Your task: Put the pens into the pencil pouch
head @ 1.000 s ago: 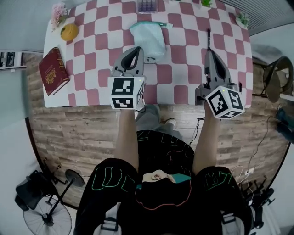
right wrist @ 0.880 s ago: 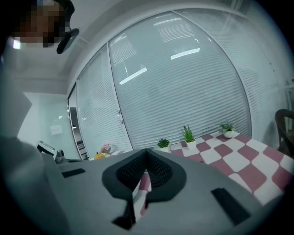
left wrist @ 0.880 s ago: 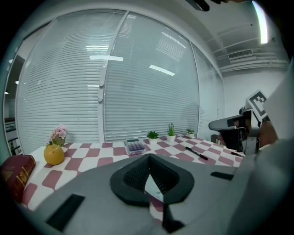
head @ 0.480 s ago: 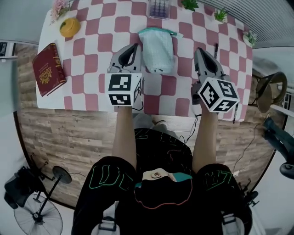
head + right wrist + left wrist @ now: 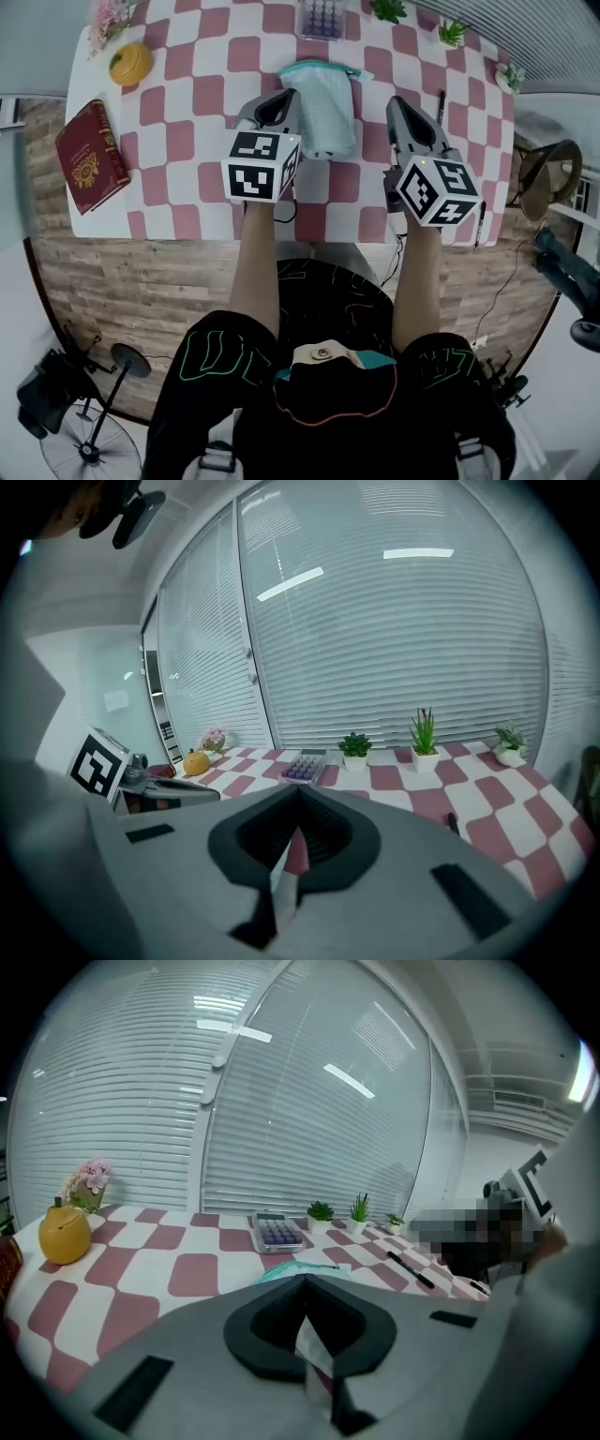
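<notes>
So, from the head view, both grippers are held out over the red-and-white checked table (image 5: 178, 103), with the pale teal pencil pouch (image 5: 323, 98) laid flat between them. The left gripper (image 5: 284, 97) is seen just beside the pouch's left edge and the right gripper (image 5: 397, 101) just beside its right edge; whether either one touches it can't be made out. One black pen (image 5: 441, 103) is laid on the table to the right of the right gripper, and a second pen (image 5: 480, 225) is found at the table's near right corner. A calculator (image 5: 322, 17) is parked beyond the pouch, while a red book (image 5: 89, 157) and a yellow pot (image 5: 129, 64) are set well off to the left. Over in the left gripper view, the jaws are pressed fully together with nothing pinched between them, and a sliver of the pouch is seen just past their tip. Lastly, in the right gripper view, the jaws are likewise closed and empty; three potted plants (image 5: 422, 733) are lined up by the blinds (image 5: 394, 621), and one pen is glimpsed past the right jaw.
</notes>
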